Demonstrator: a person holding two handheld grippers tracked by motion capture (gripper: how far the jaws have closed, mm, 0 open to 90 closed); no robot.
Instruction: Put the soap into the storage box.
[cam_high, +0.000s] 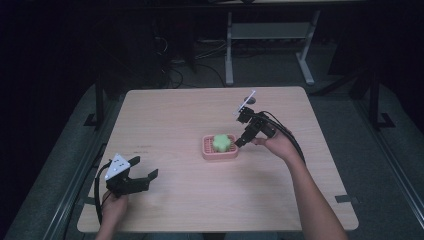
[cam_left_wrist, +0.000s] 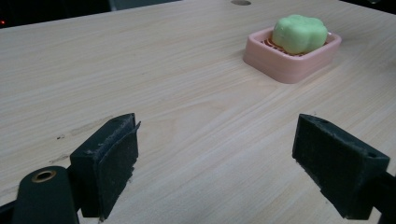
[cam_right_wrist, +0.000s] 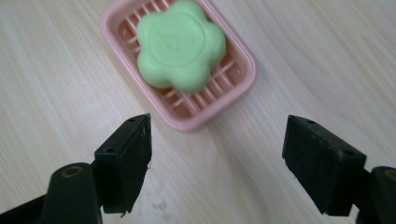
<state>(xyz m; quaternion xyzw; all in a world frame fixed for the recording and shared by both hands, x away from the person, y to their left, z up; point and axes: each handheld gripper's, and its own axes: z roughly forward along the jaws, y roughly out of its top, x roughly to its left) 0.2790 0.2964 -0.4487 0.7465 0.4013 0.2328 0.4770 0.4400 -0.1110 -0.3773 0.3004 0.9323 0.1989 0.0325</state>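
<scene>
We hover the right gripper (cam_high: 240, 142) at the soap's (cam_right_wrist: 181, 45) three o'clock, fingers spread, judging approach; next, straddle and pinch. Left gripper (cam_high: 145, 170) waits, fingers spread.

- A wooden table (cam_high: 175, 115) stands on a dark floor.
- A pink dish (cam_high: 219, 152) sits near the table's middle, with a green soap (cam_high: 220, 142) in it.
- The right gripper (cam_high: 240, 143) is just right of the dish, tilted down toward it, its tips at the dish's right edge.
- The left gripper (cam_high: 146, 167) is near the table's near left corner, well apart from the dish, its jaws spread and nothing between them.
- A grey desk frame (cam_high: 270, 35) stands beyond the far edge.
</scene>
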